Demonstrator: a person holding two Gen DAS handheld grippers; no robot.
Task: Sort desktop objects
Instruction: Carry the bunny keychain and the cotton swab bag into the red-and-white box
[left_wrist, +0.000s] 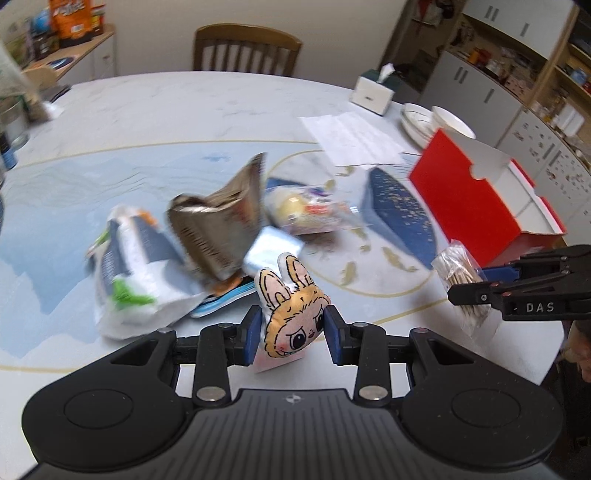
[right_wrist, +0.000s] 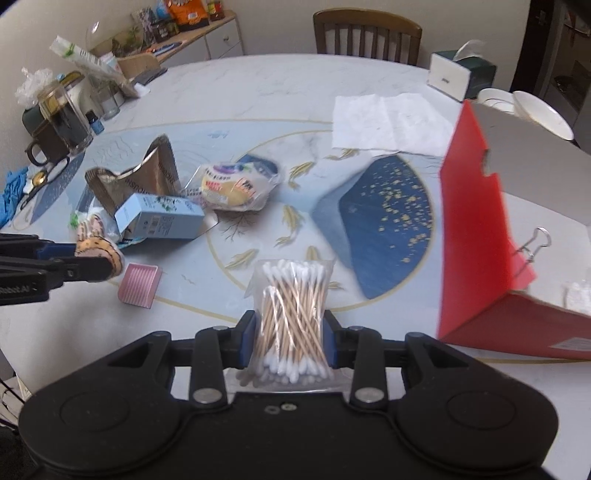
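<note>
The left gripper (left_wrist: 291, 330) pinches a soft, flat stuffed rabbit-eared doll (left_wrist: 291, 310) between its blue pads, lifted off the marble-patterned table (left_wrist: 184, 110). The right gripper (right_wrist: 290, 341) clamps a clear crinkly bag of wooden cotton swabs (right_wrist: 293, 314), upright between its jaws. The open red cardboard box (right_wrist: 476, 236) stands just right of the swabs, a binder clip (right_wrist: 535, 243) on its edge. "DAS" is printed on the right gripper.

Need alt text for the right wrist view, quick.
The right claw grips a bag of cotton swabs above the table. A red box stands open at right; at left, the left claw holds a plush toy near scattered snack packets.
</note>
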